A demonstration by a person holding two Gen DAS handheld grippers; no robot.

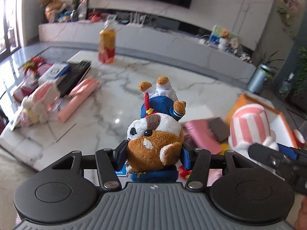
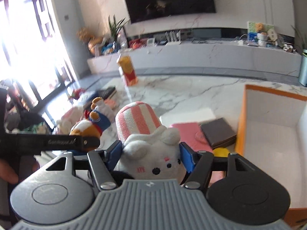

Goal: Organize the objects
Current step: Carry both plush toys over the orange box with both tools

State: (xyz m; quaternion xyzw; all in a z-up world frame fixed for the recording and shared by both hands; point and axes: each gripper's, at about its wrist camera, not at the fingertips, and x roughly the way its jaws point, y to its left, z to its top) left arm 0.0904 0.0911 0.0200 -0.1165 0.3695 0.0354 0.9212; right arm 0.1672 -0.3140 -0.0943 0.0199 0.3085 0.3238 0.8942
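Both claws loaded, one plush toy each, above the marble tabletop (image 1: 107, 88).

Our left claw (image 1: 153, 156) pinches the brown-and-white plush dog (image 1: 153, 136) by the head, its feet pointing away from us. Our right claw (image 2: 150, 156) pinches the white plush cat (image 2: 153, 153) by the head, pink-striped body (image 2: 137, 118) pointing away. The orange-rimmed white box (image 2: 268, 134) sits just right of the cat; a pink case (image 2: 189, 134) and grey notebook (image 2: 218, 132) lie beside it.
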